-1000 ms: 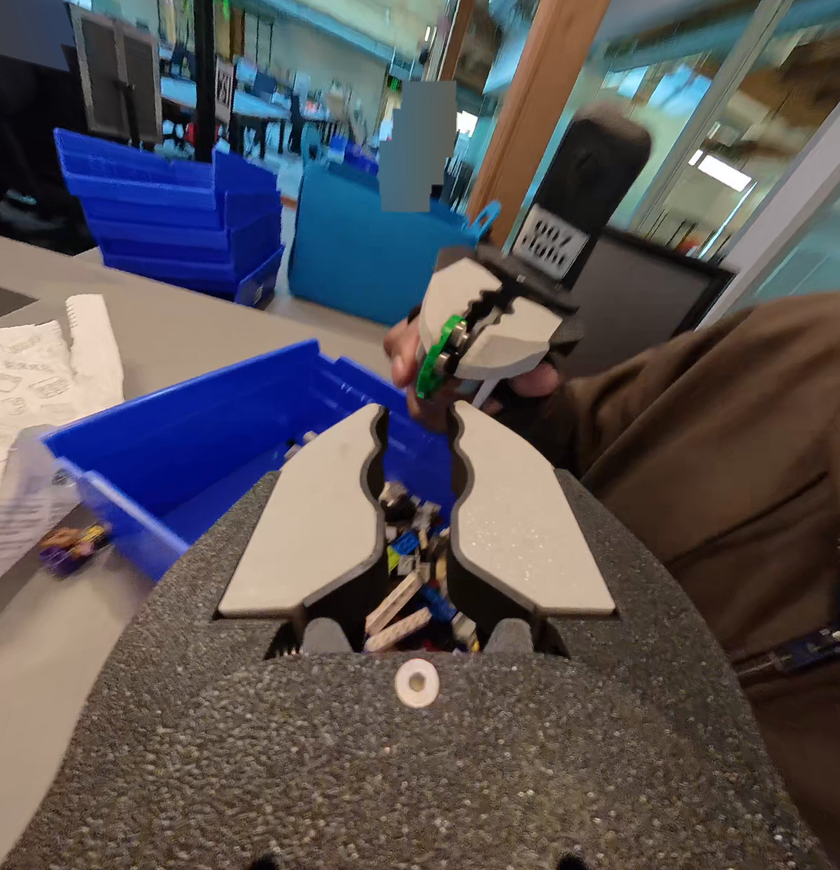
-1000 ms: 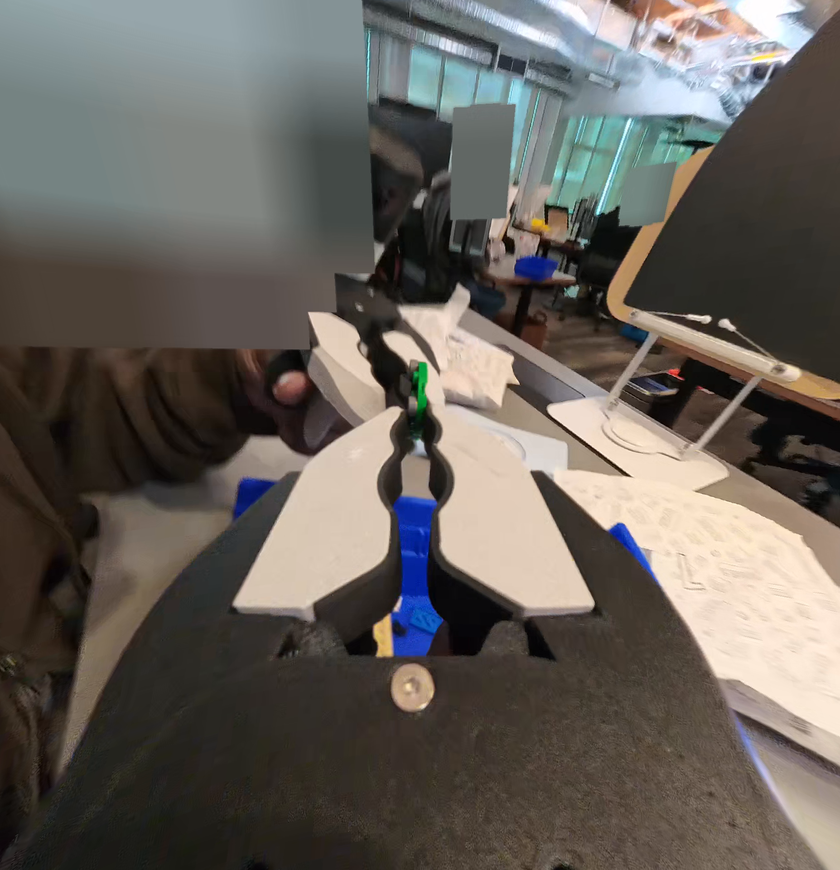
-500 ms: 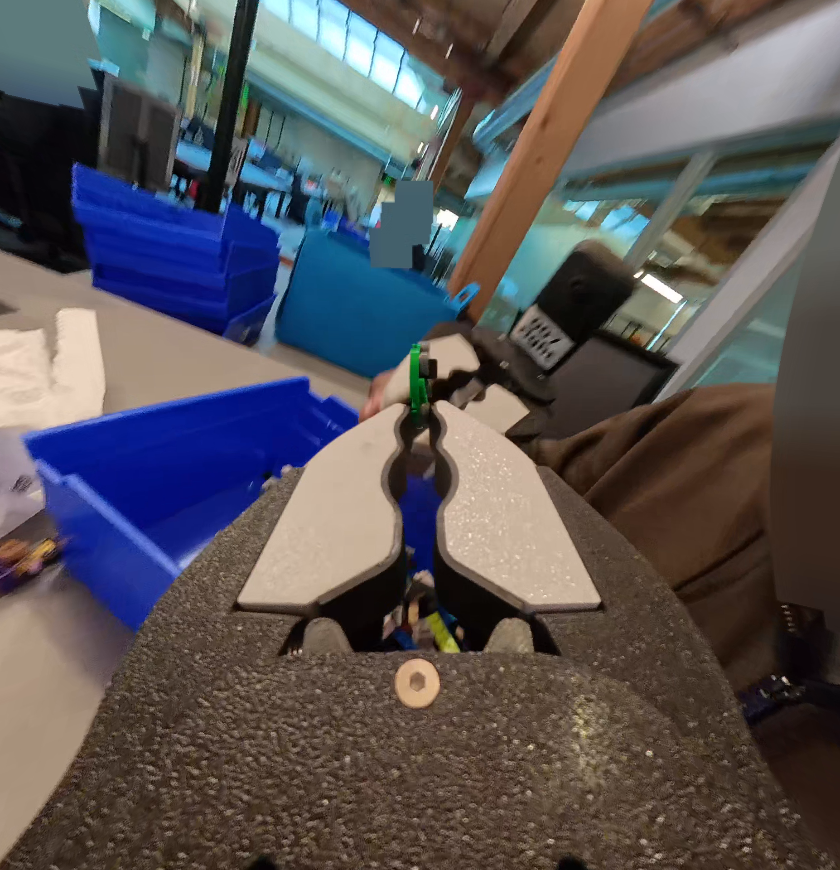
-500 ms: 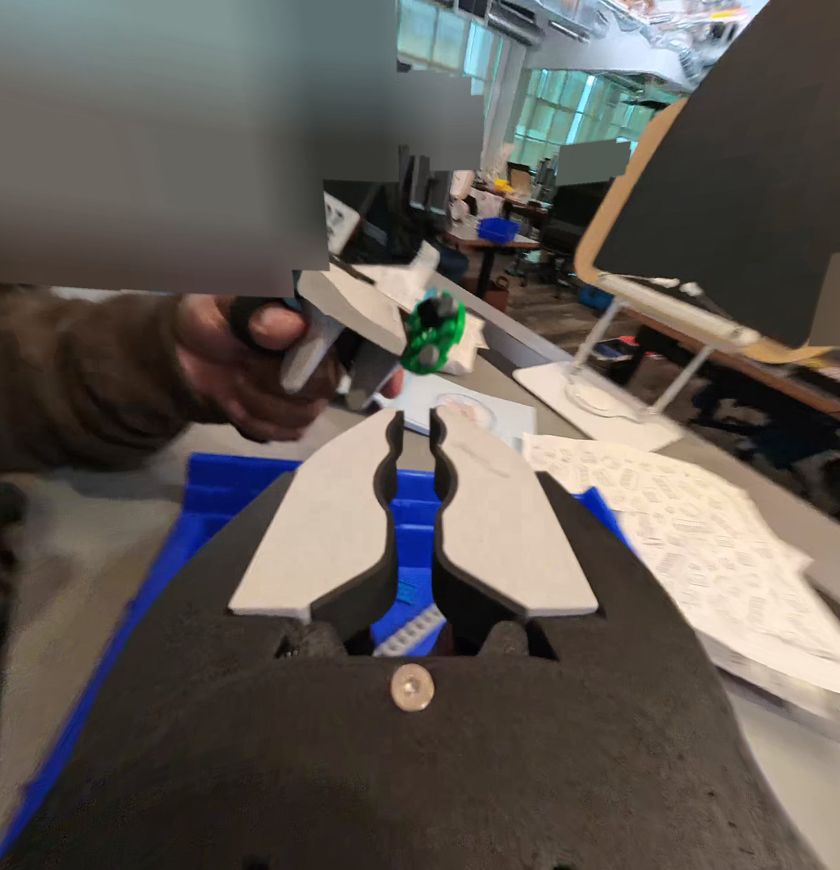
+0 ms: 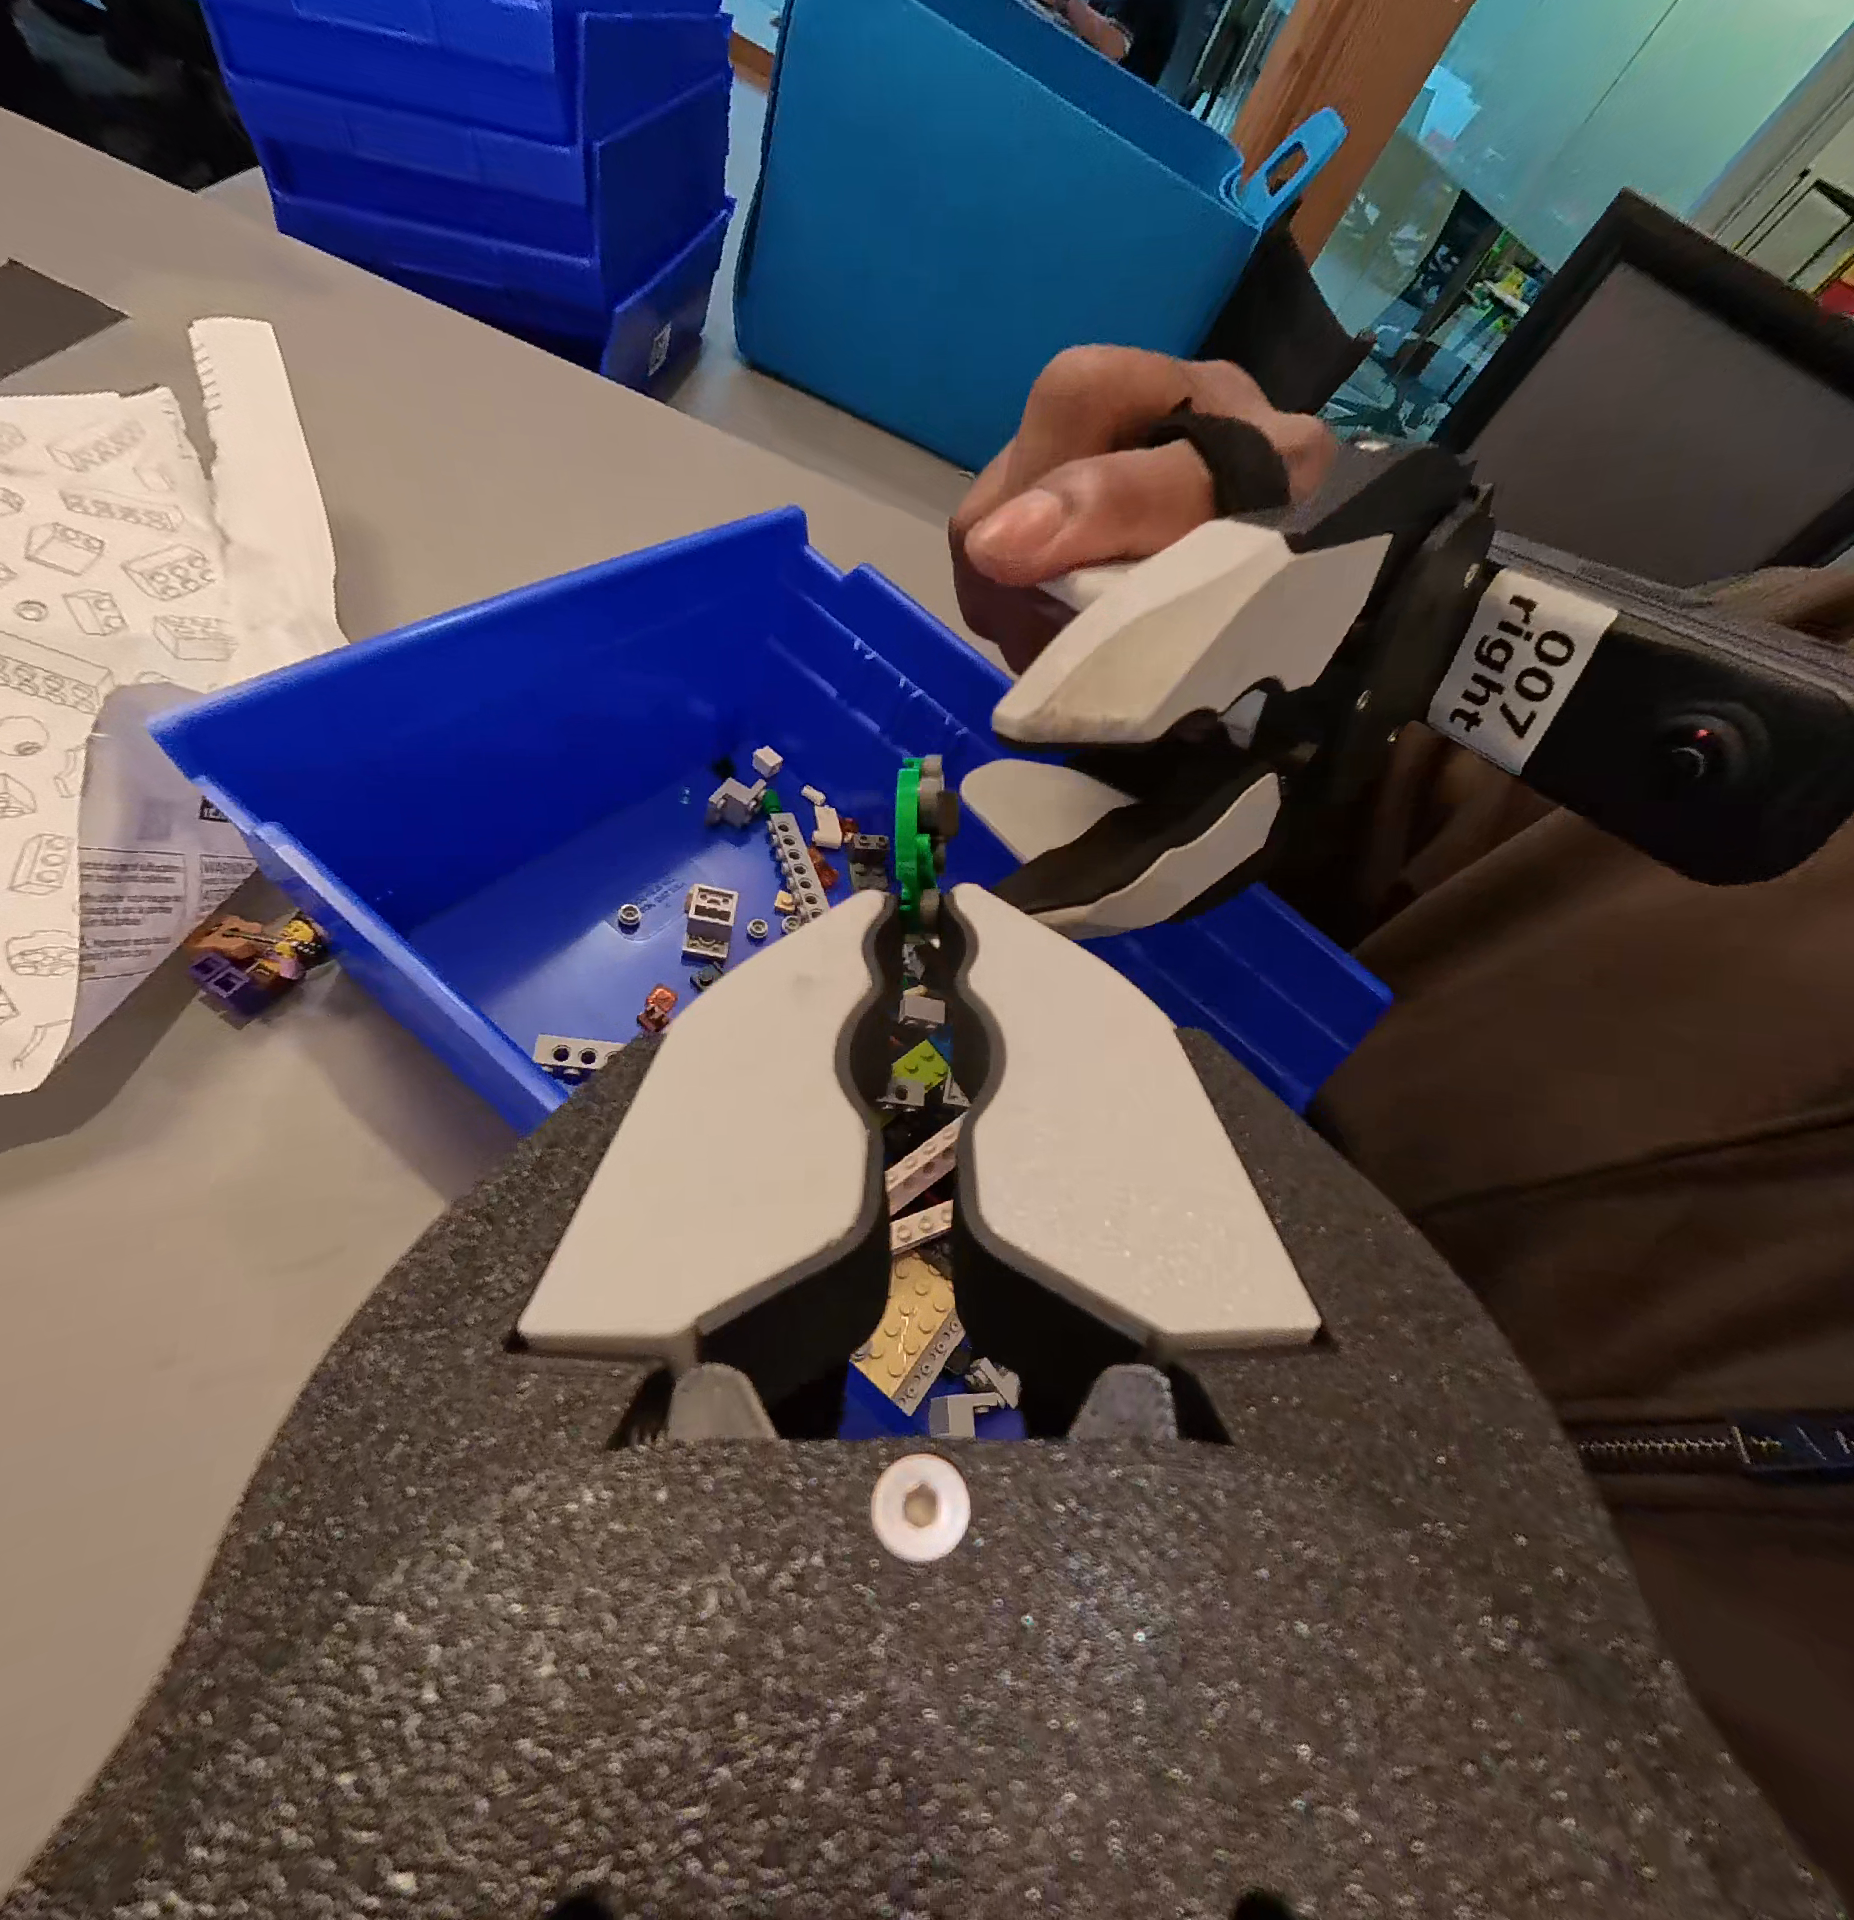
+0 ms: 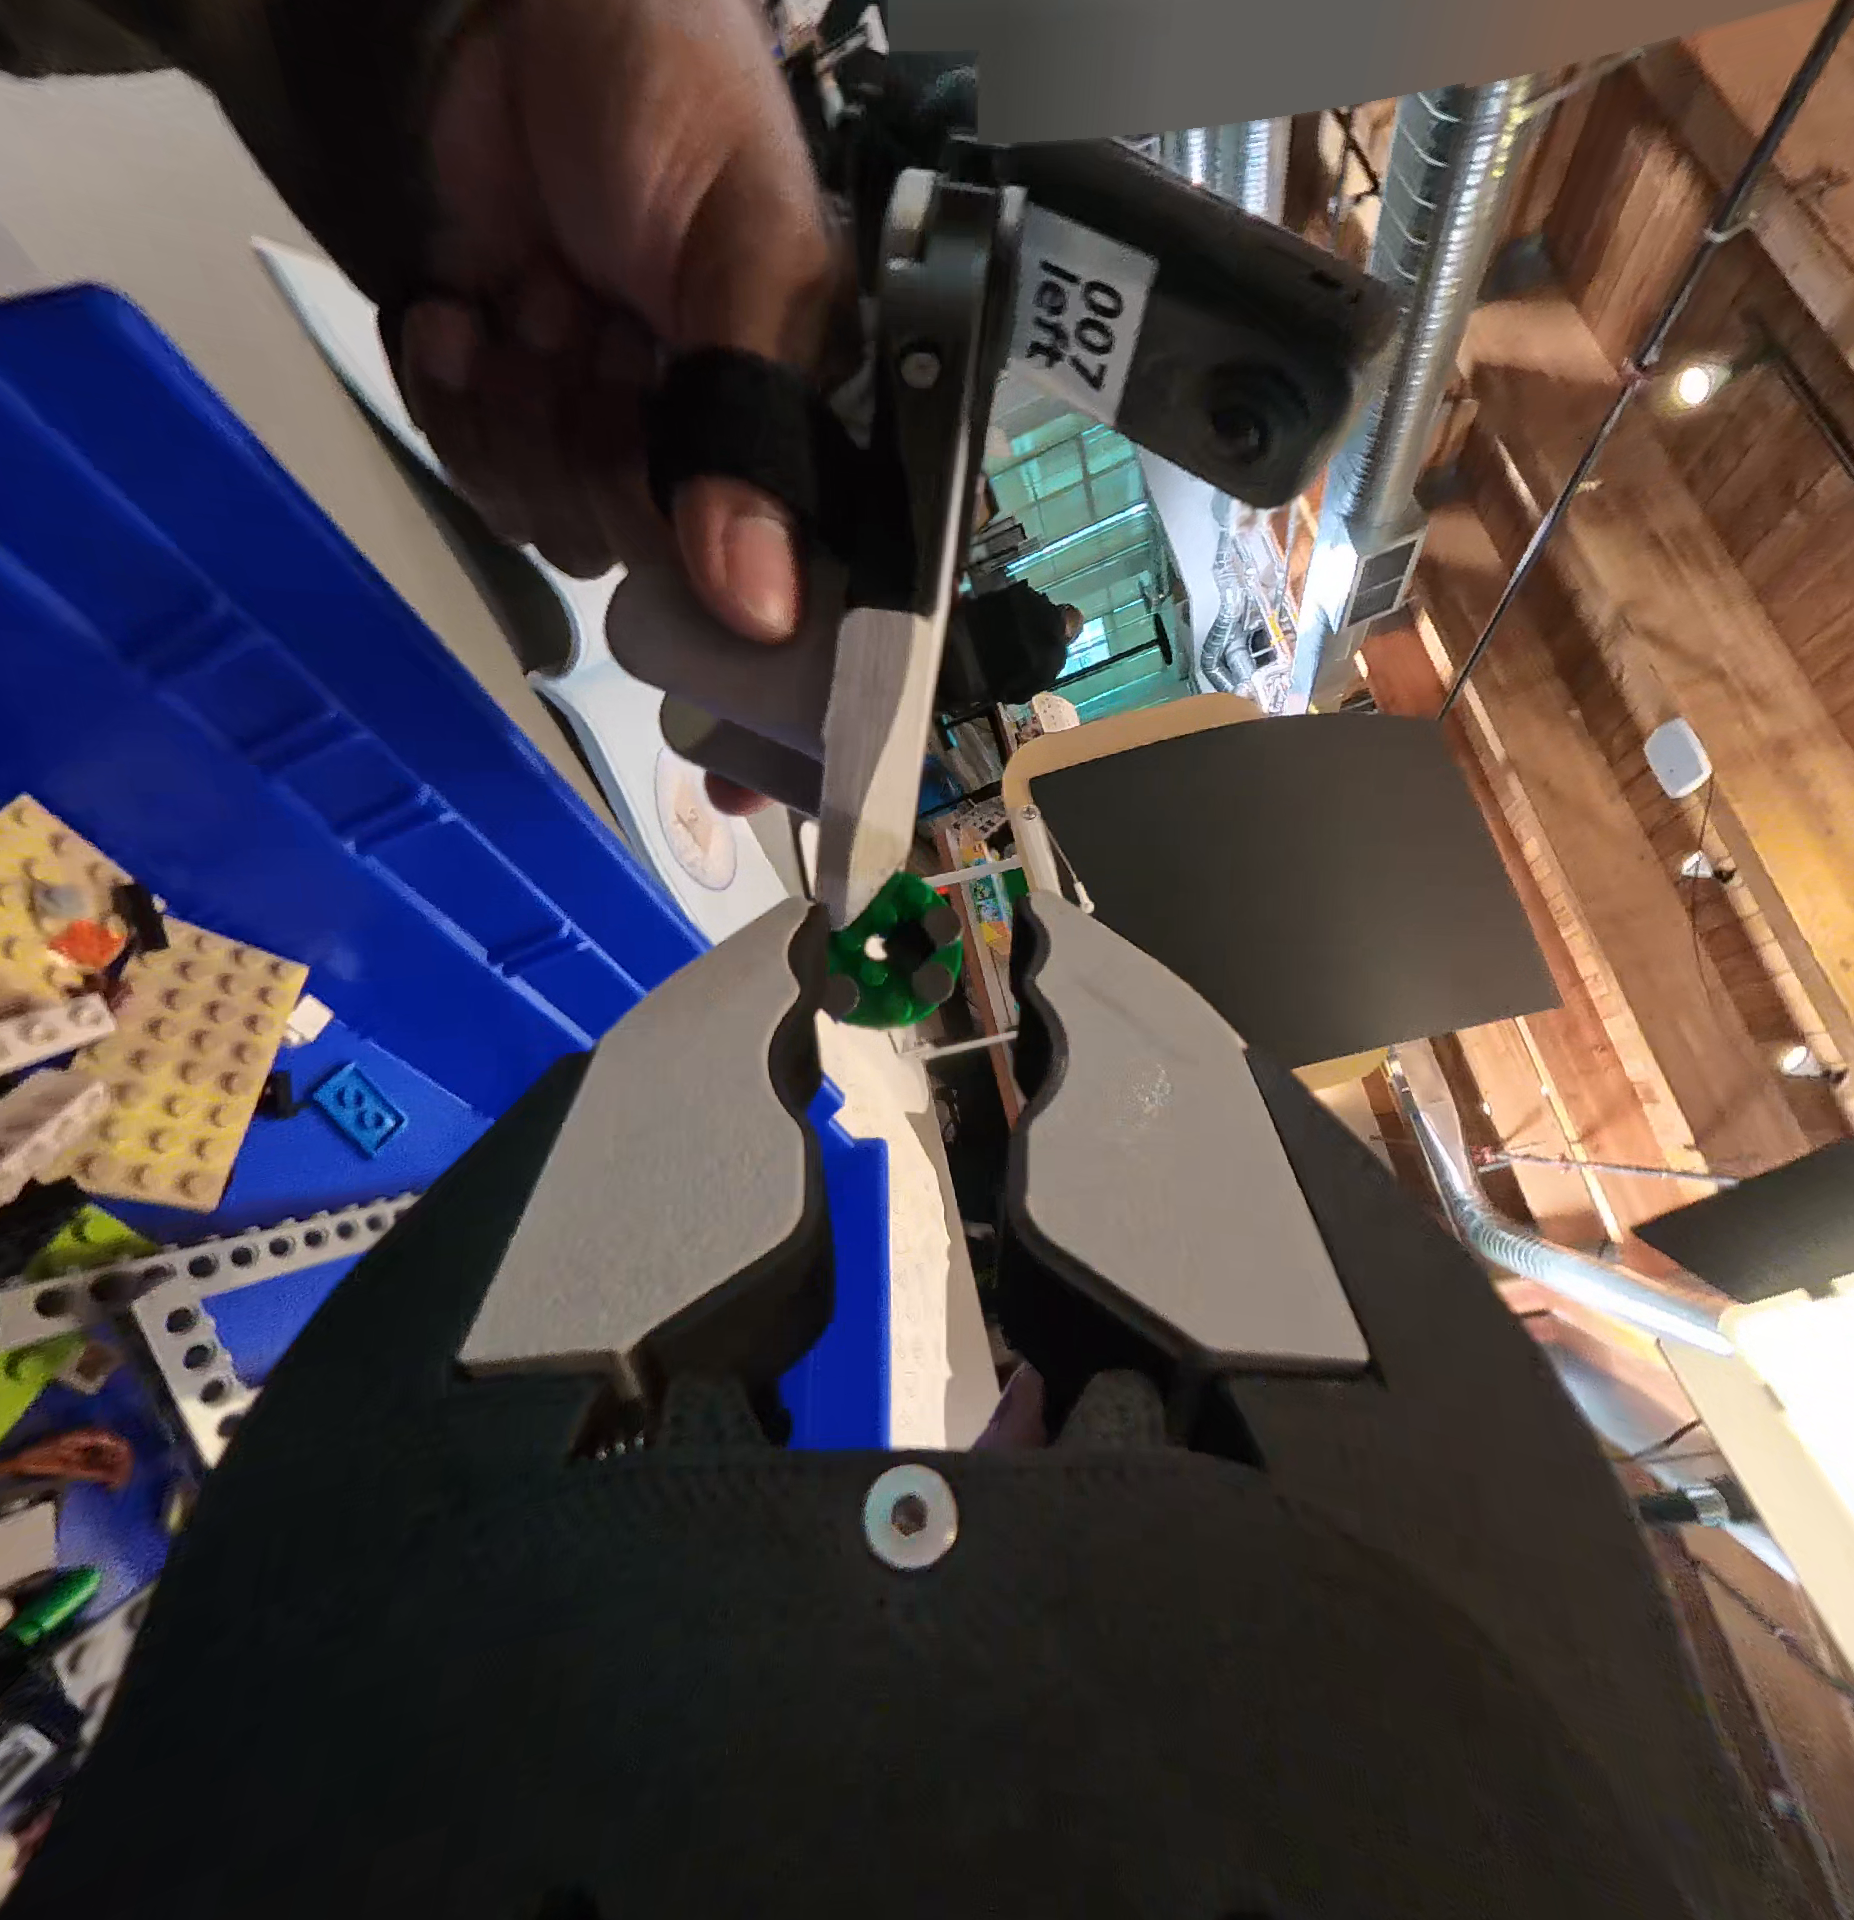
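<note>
green round brick piece (image 5: pixel 915 831) above blue bin (image 5: pixel 549 675) of loose bricks (image 5: pixel 788 862)

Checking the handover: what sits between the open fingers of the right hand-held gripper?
In the right wrist view, the green round piece stands between them, pinched by the left hand-held gripper; the right hand-held gripper is open.

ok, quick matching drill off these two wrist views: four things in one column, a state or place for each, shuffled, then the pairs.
Things:
1. left tool
2. right tool
3. green round piece
4. purple minifigure

States or places:
A. lying on the grey table beside the blue bin
B. fingers spread, gripping nothing
C. standing on edge, pinched at its lower rim
D. fingertips closed on the green piece

Pairs: 1-D, 2-B, 3-C, 4-A
</note>
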A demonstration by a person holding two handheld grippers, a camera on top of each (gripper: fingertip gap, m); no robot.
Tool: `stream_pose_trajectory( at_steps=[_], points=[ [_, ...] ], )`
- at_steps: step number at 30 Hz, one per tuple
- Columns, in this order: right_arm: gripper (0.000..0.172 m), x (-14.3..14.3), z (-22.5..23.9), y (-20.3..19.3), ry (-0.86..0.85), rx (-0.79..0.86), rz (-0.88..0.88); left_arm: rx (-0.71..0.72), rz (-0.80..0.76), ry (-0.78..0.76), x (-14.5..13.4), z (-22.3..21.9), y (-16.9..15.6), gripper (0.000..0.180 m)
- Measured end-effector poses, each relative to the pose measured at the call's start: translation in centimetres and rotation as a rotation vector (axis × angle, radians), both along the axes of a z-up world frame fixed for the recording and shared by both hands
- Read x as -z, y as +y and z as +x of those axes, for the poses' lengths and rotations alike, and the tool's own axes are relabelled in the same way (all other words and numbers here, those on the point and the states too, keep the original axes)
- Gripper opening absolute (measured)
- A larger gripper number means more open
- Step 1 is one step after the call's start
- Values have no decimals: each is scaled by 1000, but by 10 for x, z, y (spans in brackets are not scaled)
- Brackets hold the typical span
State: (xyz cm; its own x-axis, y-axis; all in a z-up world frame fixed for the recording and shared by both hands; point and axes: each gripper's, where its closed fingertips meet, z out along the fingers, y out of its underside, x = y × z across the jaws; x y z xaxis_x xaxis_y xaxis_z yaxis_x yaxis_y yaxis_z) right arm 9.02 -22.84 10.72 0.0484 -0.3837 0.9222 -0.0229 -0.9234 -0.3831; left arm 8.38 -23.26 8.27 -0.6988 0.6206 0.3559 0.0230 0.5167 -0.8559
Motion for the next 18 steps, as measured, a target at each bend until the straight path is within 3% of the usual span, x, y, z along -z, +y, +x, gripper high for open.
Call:
stream_pose_trajectory(
  at_steps=[8,18],
  points=[
    [32,18,0,0,104,-9,-91,42,24,37,2,-3,4,6],
    [26,26,3,-4,52,28,-75,27,24,18,9,-2,-1,6]
  ],
)
